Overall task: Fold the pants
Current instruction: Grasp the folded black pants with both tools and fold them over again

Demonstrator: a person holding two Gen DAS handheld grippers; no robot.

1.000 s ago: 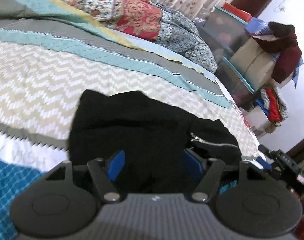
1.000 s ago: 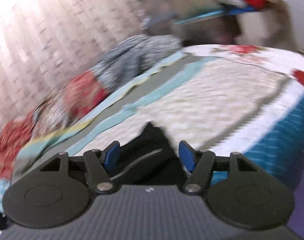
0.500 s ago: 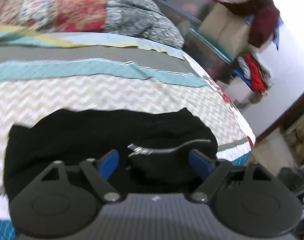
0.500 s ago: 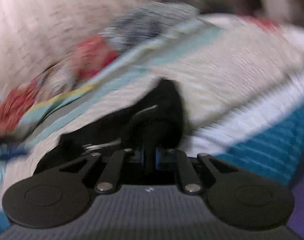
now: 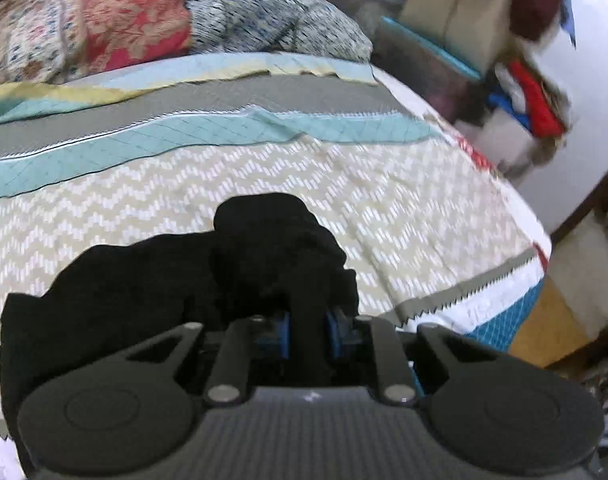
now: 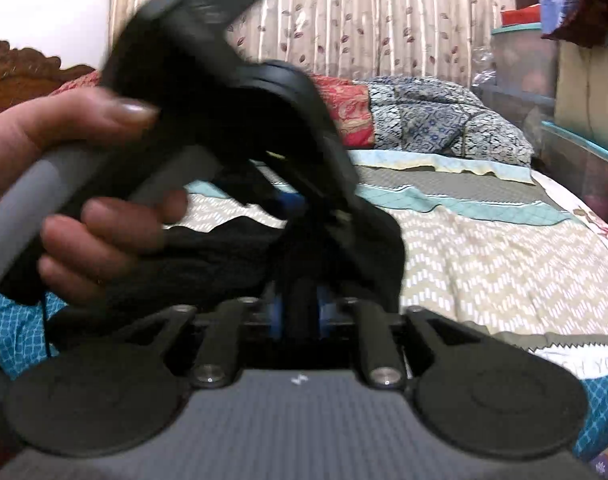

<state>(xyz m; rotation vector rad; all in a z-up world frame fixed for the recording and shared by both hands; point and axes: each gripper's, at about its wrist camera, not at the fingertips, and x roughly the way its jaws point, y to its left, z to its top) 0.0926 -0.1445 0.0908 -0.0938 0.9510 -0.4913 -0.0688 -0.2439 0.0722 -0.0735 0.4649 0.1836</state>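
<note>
Straight ahead in the left wrist view, my left gripper [image 5: 307, 334] has just been closing and its jaws now pinch a fold of the black pants [image 5: 152, 292], whose bulk trails leftward over the bed quilt [image 5: 404, 216]. Through the right wrist view, my right gripper [image 6: 297, 316] clamps the same cloth, its jaws just eased wider; my left hand [image 6: 64, 208] sits close alongside, both tilted down.
</note>
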